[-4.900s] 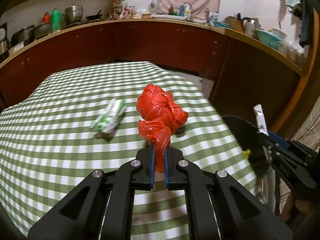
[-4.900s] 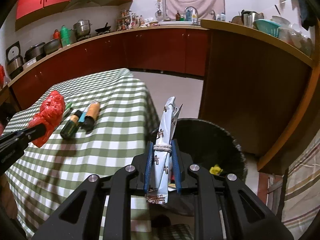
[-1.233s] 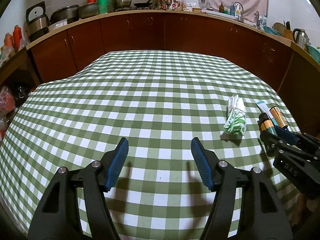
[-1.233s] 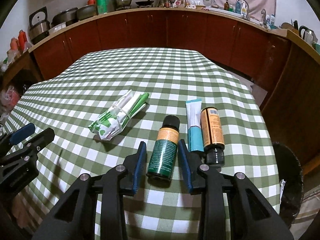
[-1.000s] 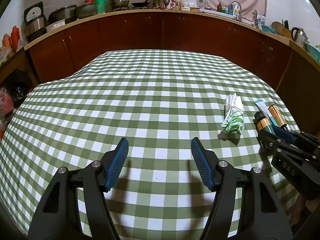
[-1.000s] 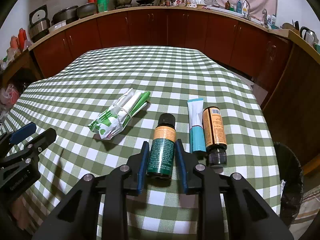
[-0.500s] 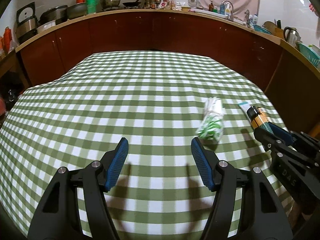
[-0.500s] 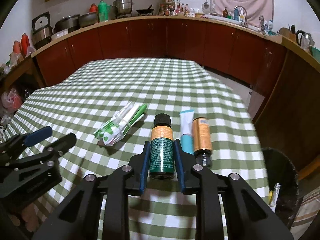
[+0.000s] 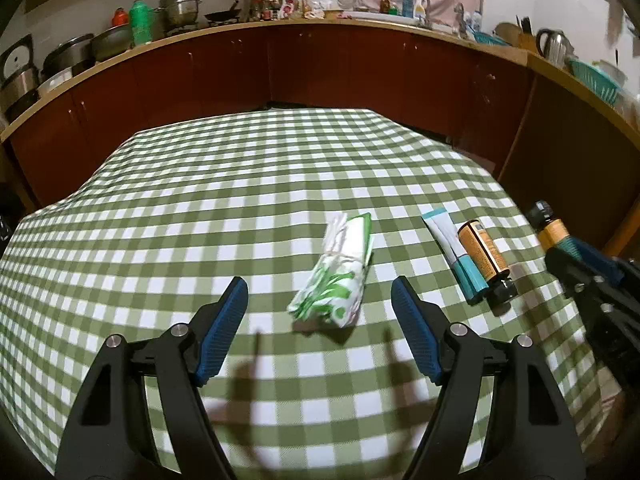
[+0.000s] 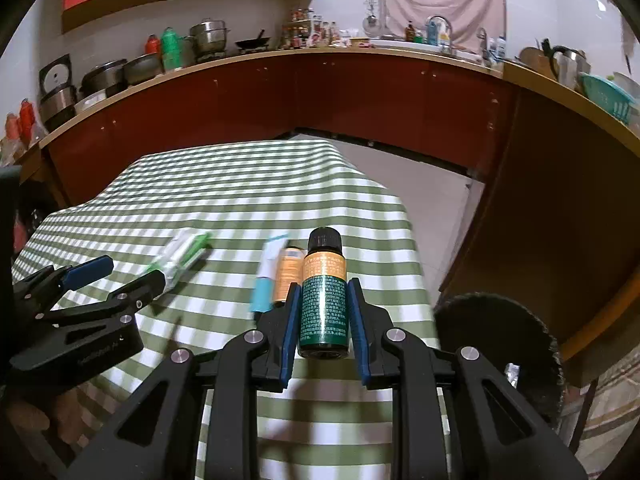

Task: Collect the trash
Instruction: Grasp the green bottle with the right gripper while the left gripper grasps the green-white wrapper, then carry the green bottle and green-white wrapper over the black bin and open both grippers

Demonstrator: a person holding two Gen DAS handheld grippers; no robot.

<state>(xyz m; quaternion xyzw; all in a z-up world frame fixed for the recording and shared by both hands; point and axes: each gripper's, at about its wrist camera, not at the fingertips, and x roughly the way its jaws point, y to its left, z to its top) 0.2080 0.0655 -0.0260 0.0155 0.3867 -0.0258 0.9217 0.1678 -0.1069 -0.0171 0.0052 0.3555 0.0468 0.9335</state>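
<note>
My right gripper (image 10: 323,300) is shut on a green bottle (image 10: 323,304) with an orange label band and a black cap, held above the table's right edge; it shows at the right of the left wrist view (image 9: 550,226). My left gripper (image 9: 320,304) is open, just short of a green-and-white wrapper bundle (image 9: 338,276) lying on the checked cloth. The bundle is blurred in the right wrist view (image 10: 180,260). A teal tube (image 9: 454,254) and an orange-label bottle (image 9: 484,258) lie side by side to the bundle's right.
A black trash bin (image 10: 500,344) stands on the floor off the table's right side, with scraps inside. The table (image 9: 200,200) has a green checked cloth. Brown cabinets and a counter (image 9: 320,60) with pots curve around behind.
My right gripper closed on the green bottle, lifted it off the table and swung right toward the bin. My left gripper moved right and closer to the wrapper bundle.
</note>
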